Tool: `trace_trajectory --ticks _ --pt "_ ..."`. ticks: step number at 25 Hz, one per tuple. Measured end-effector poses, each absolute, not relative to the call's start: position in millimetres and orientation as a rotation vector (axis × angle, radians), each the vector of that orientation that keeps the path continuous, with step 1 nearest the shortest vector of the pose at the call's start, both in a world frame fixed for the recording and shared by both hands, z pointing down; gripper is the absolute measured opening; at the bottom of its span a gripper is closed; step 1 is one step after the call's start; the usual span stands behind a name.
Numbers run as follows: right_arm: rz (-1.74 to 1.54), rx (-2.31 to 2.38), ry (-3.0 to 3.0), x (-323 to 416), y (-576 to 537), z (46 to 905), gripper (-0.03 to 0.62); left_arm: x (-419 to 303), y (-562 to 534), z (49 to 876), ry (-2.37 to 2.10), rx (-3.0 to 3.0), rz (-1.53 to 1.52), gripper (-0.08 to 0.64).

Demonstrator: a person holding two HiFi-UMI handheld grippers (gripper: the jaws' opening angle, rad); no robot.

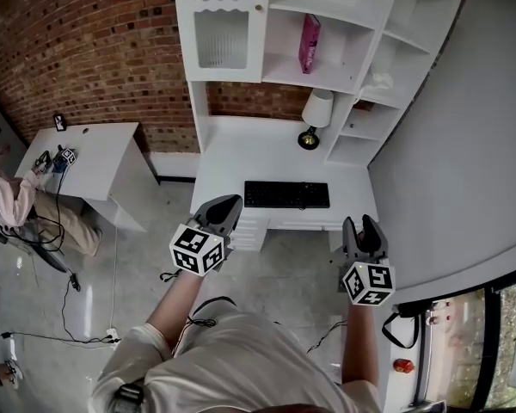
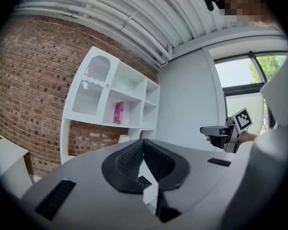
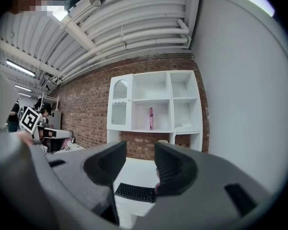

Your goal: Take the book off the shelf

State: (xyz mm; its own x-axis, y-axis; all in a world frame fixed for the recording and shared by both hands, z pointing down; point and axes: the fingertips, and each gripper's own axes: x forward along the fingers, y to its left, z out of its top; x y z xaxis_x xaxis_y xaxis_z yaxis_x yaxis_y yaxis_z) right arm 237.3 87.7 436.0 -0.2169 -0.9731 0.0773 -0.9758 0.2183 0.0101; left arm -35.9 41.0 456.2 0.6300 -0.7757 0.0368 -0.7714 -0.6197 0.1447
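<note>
A pink book (image 1: 309,43) stands upright in the middle compartment of the white shelf unit (image 1: 344,86) above the desk; it also shows as the pink book (image 2: 118,112) in the left gripper view and the pink book (image 3: 151,118) in the right gripper view. My left gripper (image 1: 226,207) hangs short of the desk's front edge, far from the book, its jaws shut with nothing in them. My right gripper (image 1: 368,228) is held at the desk's front right corner, its jaws open and empty.
A black keyboard (image 1: 286,194) lies on the white desk (image 1: 241,157), with a small lamp (image 1: 315,115) behind it. A grey wall (image 1: 447,144) runs along the right. At the left a person (image 1: 13,198) sits by a second white table (image 1: 95,162). Cables (image 1: 64,317) trail on the floor.
</note>
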Motion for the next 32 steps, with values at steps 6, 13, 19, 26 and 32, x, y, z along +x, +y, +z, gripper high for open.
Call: trace_trajectory --ticks 6,13,19,26,32 --pt "0.069 1.929 -2.397 242.3 71.5 437.4 0.17 -28.8 25.9 454.7 -1.286 2.708 -0.044 -0.005" --pt "0.08 1.953 -2.372 243.5 36.8 443.8 0.17 -27.9 -14.0 458.4 -1.261 2.717 -0.036 -0.005" --pt "0.089 1.972 -2.335 232.7 -2.9 446.6 0.17 -31.1 -59.9 461.9 -1.199 2.738 -0.027 -0.005" --pt "0.099 2.003 -2.299 219.7 -60.0 444.8 0.17 -40.3 -125.0 460.5 -1.147 2.757 -0.019 -0.005" --pt "0.112 2.04 -2.267 206.0 -107.7 443.9 0.17 -48.7 -180.1 458.0 -1.085 2.779 -0.004 -0.005"
